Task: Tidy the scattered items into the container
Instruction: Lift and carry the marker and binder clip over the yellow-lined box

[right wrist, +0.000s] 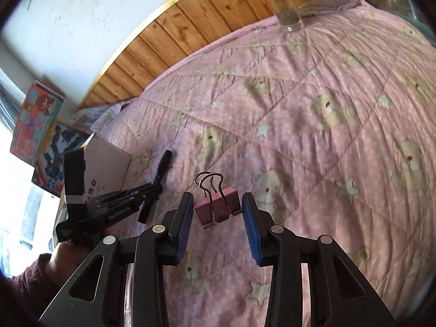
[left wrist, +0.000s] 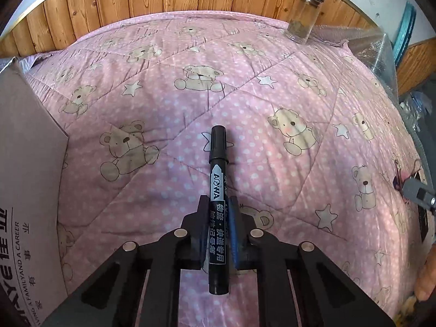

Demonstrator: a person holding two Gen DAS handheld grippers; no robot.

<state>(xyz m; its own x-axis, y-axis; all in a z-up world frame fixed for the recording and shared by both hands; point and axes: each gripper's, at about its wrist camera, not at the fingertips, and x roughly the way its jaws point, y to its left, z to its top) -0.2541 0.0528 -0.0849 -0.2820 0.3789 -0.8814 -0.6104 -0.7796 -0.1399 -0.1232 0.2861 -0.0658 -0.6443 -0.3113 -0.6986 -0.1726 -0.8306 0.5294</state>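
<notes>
The left gripper (left wrist: 218, 204) is clamping a black marker (left wrist: 218, 179) between its two pads, the capped end projecting forward over the pink bear-print quilt (left wrist: 272, 109) and the butt end trailing back between the arms. Only the left wrist view is showing the marker's printed label and the grip on it; in the right wrist view the same gripper (right wrist: 156, 179) is appearing small and side-on near the quilt's left edge, with the marker reading merely as a dark stick. The cardboard box (left wrist: 27, 190) is standing at the quilt's left edge, just beside the left gripper; its interior is hidden in both views. The right gripper (right wrist: 216, 204) is standing with jaws apart on either side of a pink binder clip (right wrist: 216, 207) lying on the quilt near its front edge, wire handles pointing away; whether the pads are touching the clip cannot be told. The left wrist view is catching that clip only as a blurred scrap at its right border. A glass jar (left wrist: 305, 13) with a metal lid is standing near the quilt's far right corner; the right wrist view is cutting off its top. A sleeve (right wrist: 32, 272) is showing at the lower left, behind the left gripper.
</notes>
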